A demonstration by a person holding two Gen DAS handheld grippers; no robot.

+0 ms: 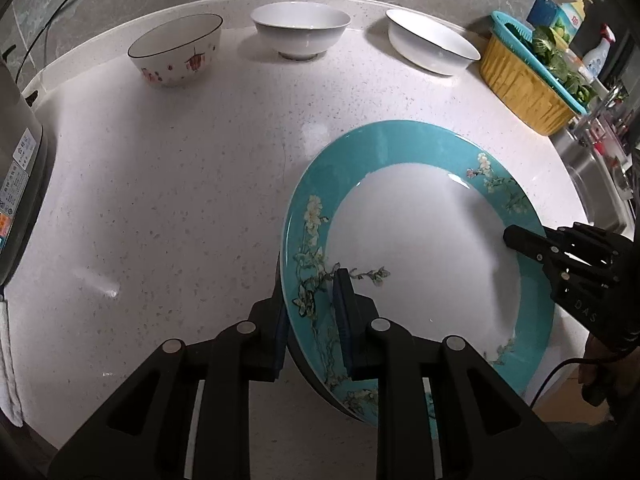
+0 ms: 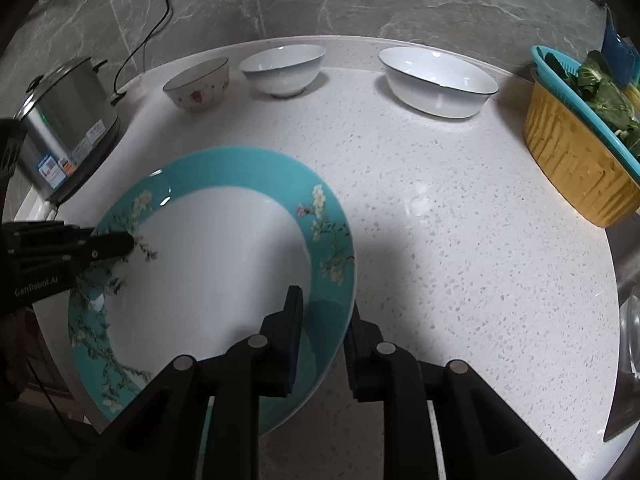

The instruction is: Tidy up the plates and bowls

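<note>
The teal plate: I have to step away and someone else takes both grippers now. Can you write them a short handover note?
Left gripper: its two fingers straddle the near-left rim of the teal plate, one above and one below; looks clamped.
Right gripper: straddles the opposite rim the same way; whether its pads still press is unclear.
The plate is near the counter's front edge, tilted.
Along the back wall, apart from each other: flowered bowl, white bowl, wide white bowl.
Done: nothing stacked yet.
Left: place the plate, then gather the bowls.
</note>
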